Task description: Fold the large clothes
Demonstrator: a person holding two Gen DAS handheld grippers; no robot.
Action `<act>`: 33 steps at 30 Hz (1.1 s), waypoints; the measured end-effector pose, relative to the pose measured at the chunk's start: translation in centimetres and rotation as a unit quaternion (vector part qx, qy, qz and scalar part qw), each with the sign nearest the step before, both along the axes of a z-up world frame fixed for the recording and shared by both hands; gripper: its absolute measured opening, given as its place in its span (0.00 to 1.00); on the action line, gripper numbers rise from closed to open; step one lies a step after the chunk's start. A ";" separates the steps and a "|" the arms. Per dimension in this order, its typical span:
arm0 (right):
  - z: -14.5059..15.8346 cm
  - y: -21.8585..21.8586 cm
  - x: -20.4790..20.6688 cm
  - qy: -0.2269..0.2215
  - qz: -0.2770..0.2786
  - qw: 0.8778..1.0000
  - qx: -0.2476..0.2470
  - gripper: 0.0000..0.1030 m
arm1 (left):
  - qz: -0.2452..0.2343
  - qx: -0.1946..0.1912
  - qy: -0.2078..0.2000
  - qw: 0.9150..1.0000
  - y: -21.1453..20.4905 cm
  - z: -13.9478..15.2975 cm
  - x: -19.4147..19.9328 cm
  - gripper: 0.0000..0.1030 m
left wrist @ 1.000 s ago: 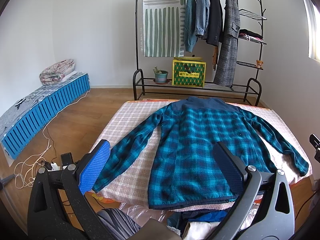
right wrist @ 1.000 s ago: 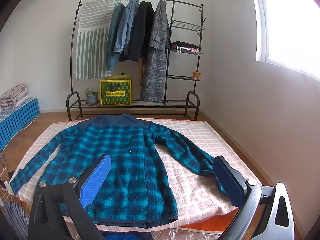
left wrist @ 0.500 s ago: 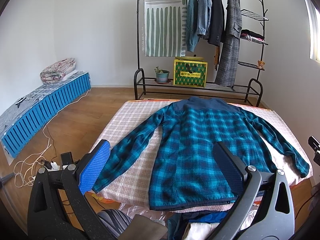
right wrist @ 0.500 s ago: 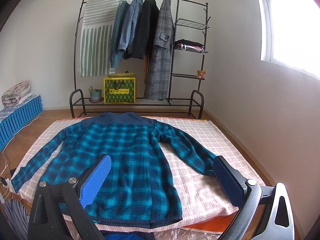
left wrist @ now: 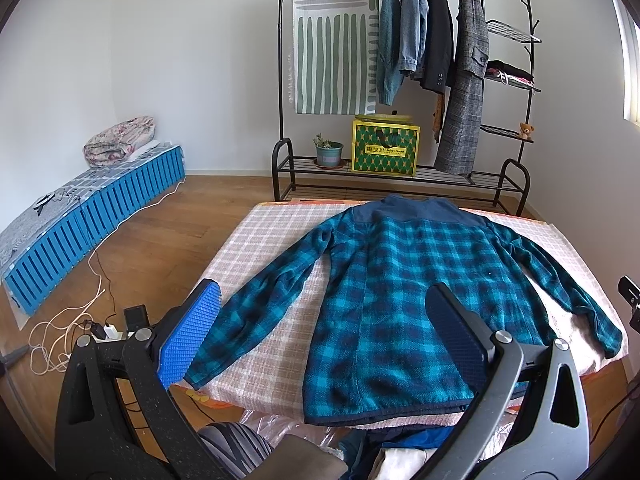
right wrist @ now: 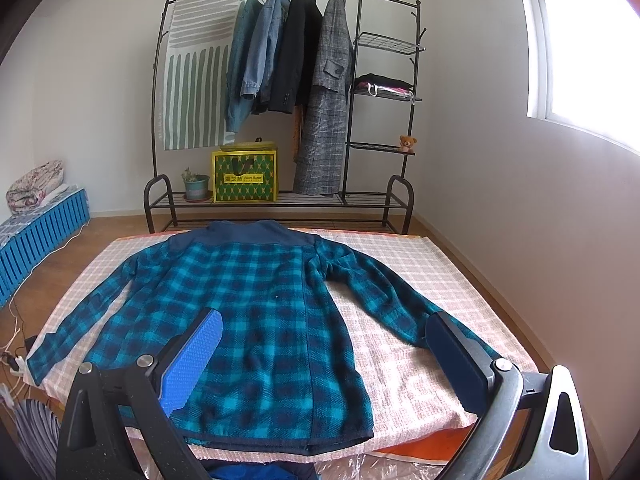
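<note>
The only writing in your view is on the yellow and green bag (left wrist: 385,147) on the bottom shelf of the clothes rack (right wrist: 280,92); its label carries characters and small Latin lettering, but the print is too small for you to read with certainty. Beside it stands one potted plant (right wrist: 195,186).

Count what hangs on the rack: one striped cloth (left wrist: 335,38) and four garments, namely two denim pieces, one black jacket and one grey check coat (right wrist: 326,108). One small teddy bear (right wrist: 407,143) sits on a side shelf.

Your one task garment, the blue plaid jacket (right wrist: 256,312), lies flat and back-up on the pink checked mat (left wrist: 262,248), collar towards the rack, both sleeves spread out to the sides, hem nearest you.

Your left gripper (left wrist: 324,344) hangs above the near hem with its jaws spread wide, holding nothing; its blue pad sits by the left cuff. Your right gripper (right wrist: 322,354) is likewise spread wide and empty, over the lower right part of the jacket, its dark pad close to the right sleeve
</note>
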State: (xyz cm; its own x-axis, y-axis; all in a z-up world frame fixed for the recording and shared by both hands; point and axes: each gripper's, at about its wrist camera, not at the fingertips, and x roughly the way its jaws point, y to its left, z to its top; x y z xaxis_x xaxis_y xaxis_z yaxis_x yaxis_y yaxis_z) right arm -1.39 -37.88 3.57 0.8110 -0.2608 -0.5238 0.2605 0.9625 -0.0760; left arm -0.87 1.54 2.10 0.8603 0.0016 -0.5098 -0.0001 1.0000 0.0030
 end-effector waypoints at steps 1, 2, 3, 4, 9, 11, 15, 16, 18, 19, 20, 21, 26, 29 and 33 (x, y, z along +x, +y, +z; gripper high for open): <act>0.0 0.0 0.0 0.000 0.000 1.000 0.002 1.00 | 0.000 0.000 0.000 1.000 -0.1 -0.1 0.0 1.00; 0.0 -0.1 0.0 0.001 -0.001 1.000 0.003 1.00 | -0.001 0.000 0.001 1.000 -0.1 0.0 0.0 1.00; 0.0 -0.1 0.0 0.001 -0.002 1.000 0.003 1.00 | -0.002 0.000 0.002 1.000 -0.1 -0.2 0.1 1.00; 0.0 -0.1 -0.1 0.000 -0.005 1.000 0.002 1.00 | -0.003 0.001 0.003 1.000 0.1 -0.2 0.2 1.00; 0.0 -0.2 0.4 0.008 -0.010 1.000 0.002 1.00 | -0.003 0.000 0.003 1.000 0.1 -0.1 0.1 1.00; 0.1 -0.1 0.4 0.007 -0.012 1.000 0.002 1.00 | -0.003 0.000 0.003 1.000 0.1 -0.1 0.0 1.00; 0.3 0.1 0.6 0.004 -0.010 1.000 0.002 1.00 | 0.000 0.003 0.001 1.000 0.0 -0.2 -0.1 1.00; 0.3 0.1 0.7 0.004 -0.010 1.000 0.002 1.00 | 0.001 0.005 0.001 1.000 0.0 -0.3 0.2 1.00; 0.3 0.3 1.0 0.003 -0.008 1.000 0.001 1.00 | 0.002 0.008 0.002 1.000 0.2 -1.1 1.2 1.00; 0.4 0.4 1.1 0.004 -0.007 1.000 0.001 1.00 | 0.001 0.008 0.003 1.000 0.3 -1.2 1.5 1.00; 0.4 0.4 1.2 0.004 -0.005 1.000 0.001 1.00 | 0.000 0.007 0.004 1.000 0.5 -1.4 1.8 1.00; 0.2 0.6 1.1 0.003 -0.005 1.000 0.001 1.00 | 0.000 0.006 0.004 1.000 0.4 -1.4 1.7 1.00; 0.3 1.1 1.8 0.005 -0.001 1.000 -0.004 1.00 | 0.004 -0.007 0.008 1.000 1.3 -2.2 2.9 1.00; 0.4 1.3 2.2 0.005 0.001 1.000 -0.004 1.00 | 0.008 0.000 0.006 1.000 1.9 -2.6 3.6 1.00; 0.3 1.7 3.1 0.010 0.006 1.000 -0.002 1.00 | 0.018 0.012 0.003 1.000 3.2 -3.1 4.7 1.00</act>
